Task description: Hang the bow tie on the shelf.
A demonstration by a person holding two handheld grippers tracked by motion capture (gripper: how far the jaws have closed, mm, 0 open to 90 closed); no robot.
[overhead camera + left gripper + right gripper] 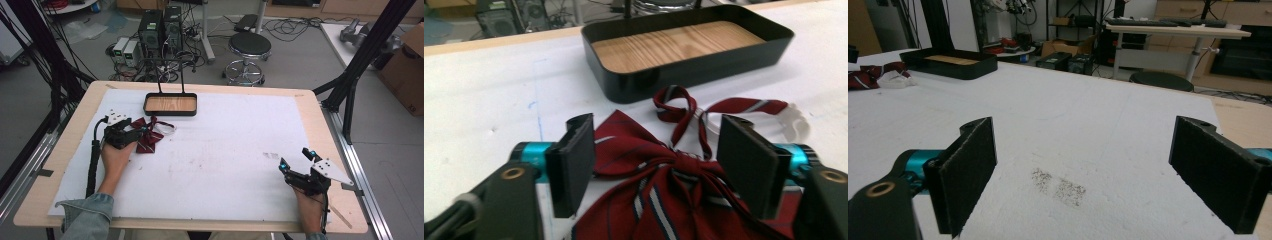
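The left tool (656, 165) sits over a dark red bow tie (674, 200) near the left edge of the tabletop (225, 150), a short way in front of the black tray (689, 55) that stands at the middle of the far edge. Its jaws straddle the knot at a middling gap, one pad on each side of the gathered centre; the pads do not yet press the cloth, so nothing is held. That placement makes sense: the knot is the thickest, firmest part of the bow tie, and a pinch there would probably lift both wings together instead of dragging one limp corner. The tray, with its wooden floor bare and its open side up, looks like the likely place to put it.

The right tool (295, 162) rests near the right front corner of the tabletop, well apart from the work, jaws spread wide over bare white surface with only a faint grey smudge (1060, 187) between them. It seems parked out of the way.

The bow tie is soft woven fabric, deep red with thin white and dark stripes, its wings creased and lying flat. A narrow strap (724, 107) of the same cloth loops out toward the tray, ending at a pale plastic clasp (794, 122).
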